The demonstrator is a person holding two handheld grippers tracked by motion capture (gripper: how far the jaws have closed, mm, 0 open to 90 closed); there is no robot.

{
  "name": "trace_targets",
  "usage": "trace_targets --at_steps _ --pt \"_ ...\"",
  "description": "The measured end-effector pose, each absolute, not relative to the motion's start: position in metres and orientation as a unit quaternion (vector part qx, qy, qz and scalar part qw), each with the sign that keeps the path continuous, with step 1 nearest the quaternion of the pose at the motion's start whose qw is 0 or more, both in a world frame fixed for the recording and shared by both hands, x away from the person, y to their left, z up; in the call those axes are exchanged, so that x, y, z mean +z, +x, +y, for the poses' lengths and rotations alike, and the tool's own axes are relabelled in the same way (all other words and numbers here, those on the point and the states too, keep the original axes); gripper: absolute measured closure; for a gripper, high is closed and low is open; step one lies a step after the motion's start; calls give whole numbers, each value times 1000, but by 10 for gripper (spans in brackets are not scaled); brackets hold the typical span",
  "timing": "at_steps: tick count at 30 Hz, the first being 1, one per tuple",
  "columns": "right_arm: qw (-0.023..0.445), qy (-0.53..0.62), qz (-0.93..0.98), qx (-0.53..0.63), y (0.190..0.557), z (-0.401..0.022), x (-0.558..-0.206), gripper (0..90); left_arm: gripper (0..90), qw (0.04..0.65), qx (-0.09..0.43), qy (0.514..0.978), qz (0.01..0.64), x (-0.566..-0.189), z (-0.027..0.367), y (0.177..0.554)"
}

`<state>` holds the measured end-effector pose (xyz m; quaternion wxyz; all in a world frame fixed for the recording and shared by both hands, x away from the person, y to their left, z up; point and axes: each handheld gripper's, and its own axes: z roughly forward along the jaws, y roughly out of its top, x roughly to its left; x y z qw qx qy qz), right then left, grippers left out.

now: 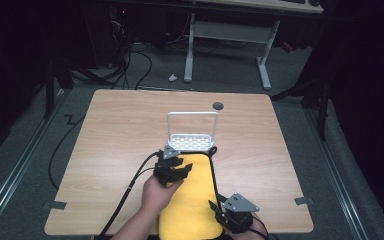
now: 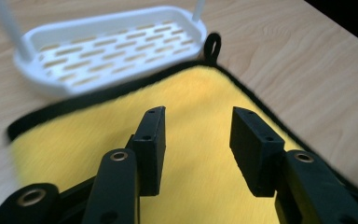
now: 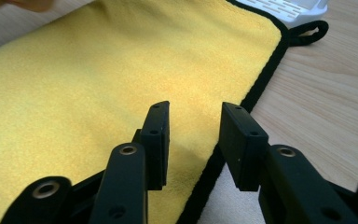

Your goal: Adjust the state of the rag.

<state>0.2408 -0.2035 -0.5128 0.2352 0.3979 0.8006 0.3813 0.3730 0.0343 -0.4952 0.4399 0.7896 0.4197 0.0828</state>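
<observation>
My left gripper (image 1: 176, 166) and right gripper (image 1: 223, 209) are black, brass-riveted, topped with grey triangular plates, trailing black cables.

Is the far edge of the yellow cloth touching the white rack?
Cannot tell. In the left gripper view the yellow cloth runs its black far edge right along the white rack, but blur hides whether they meet or the rack merely overlaps it.
</observation>
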Motion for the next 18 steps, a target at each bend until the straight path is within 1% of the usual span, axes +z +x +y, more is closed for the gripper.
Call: trace_targets --at_steps 5,7,8,11,15,18 --pt "238 405 796 382 242 -207 -516 612 565 429 89 793 422 -504 70 354" --pt "235 412 794 381 244 -208 -517 624 588 437 92 789 422 -508 81 345" --pt "234 413 793 381 245 -208 -517 643 578 435 93 792 419 -509 85 341" --pt "234 420 792 377 251 -206 -516 665 521 430 111 796 411 -514 90 329" --pt "232 420 799 362 273 -197 -514 680 506 392 152 818 392 -522 85 324" --pt "234 432 799 346 296 -188 -519 692 492 382 158 826 384 -526 81 324"
